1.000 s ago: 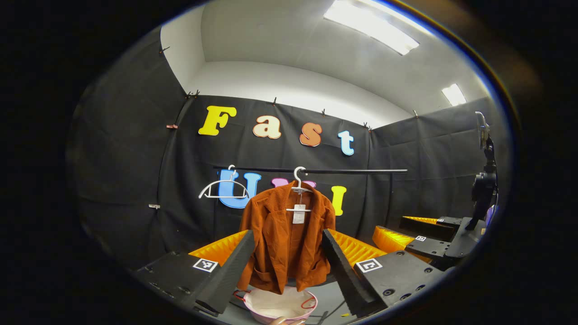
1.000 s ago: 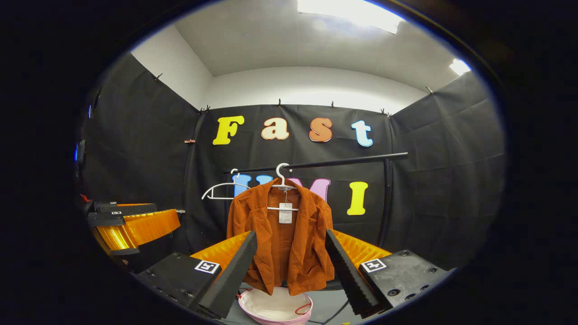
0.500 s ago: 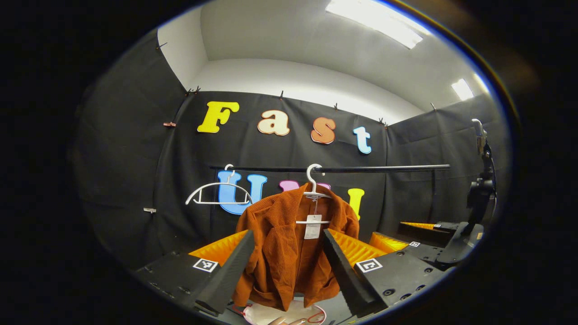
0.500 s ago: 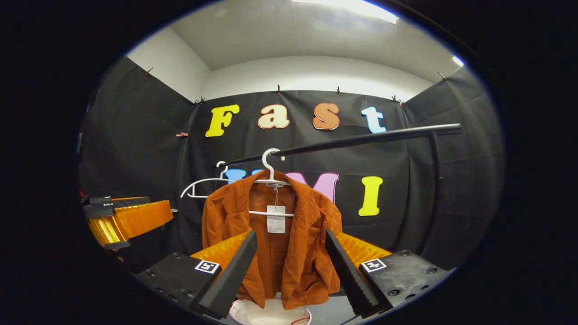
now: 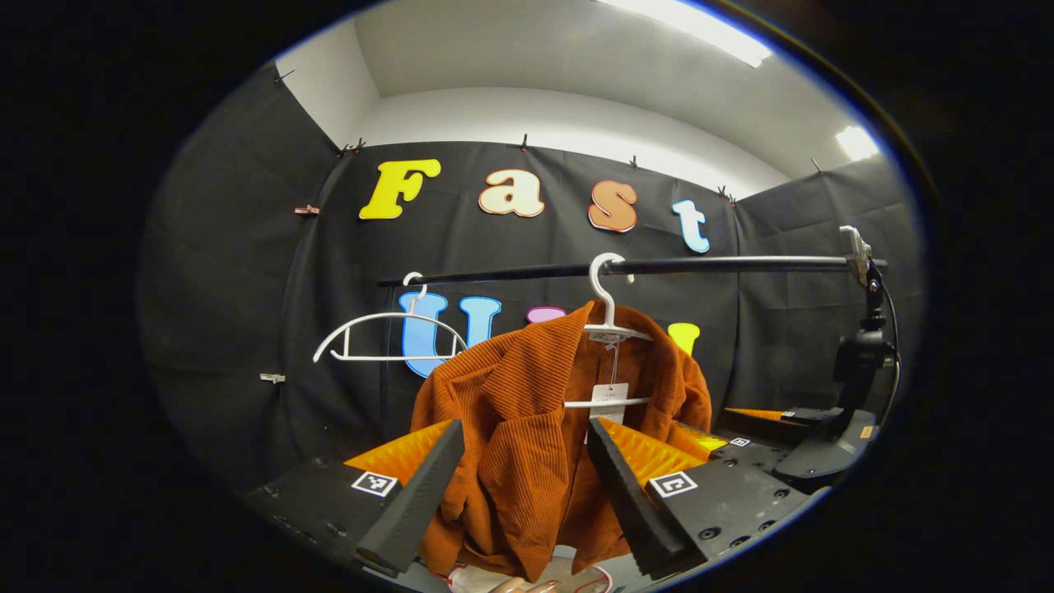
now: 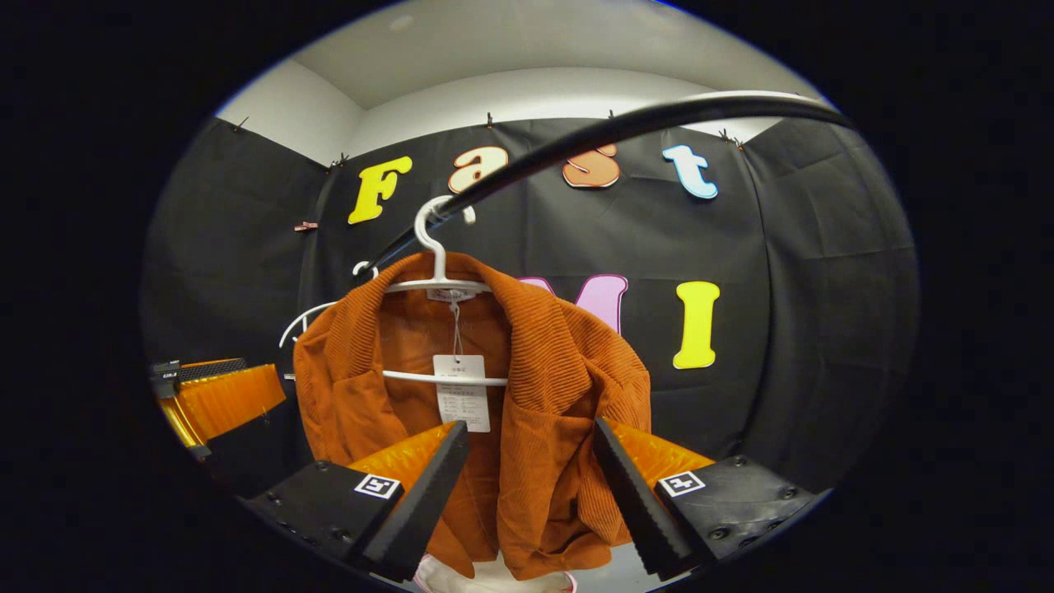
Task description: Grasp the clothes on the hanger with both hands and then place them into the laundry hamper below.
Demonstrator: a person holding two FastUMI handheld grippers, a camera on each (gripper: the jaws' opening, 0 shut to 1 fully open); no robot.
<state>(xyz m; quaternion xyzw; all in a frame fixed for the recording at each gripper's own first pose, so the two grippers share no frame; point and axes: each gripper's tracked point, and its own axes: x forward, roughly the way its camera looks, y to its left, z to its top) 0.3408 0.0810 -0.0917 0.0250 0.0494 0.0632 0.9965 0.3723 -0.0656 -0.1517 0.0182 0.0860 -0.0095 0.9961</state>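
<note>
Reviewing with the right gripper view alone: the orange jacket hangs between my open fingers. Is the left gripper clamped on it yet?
Observer: No. In the left gripper view the left gripper is open, with the jacket framed between its fingers, not pinched.
Operator: What hangs behind it on the rail?
Observer: An empty white hanger, beside the jacket's hanger.
Operator: Anything at the rail's far end?
Observer: A dark stand with a device on top.

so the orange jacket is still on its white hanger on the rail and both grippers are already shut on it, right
Not quite. The orange jacket does hang on its white hanger on the rail, but the left gripper and right gripper are open, as the left and right gripper views show.
</note>
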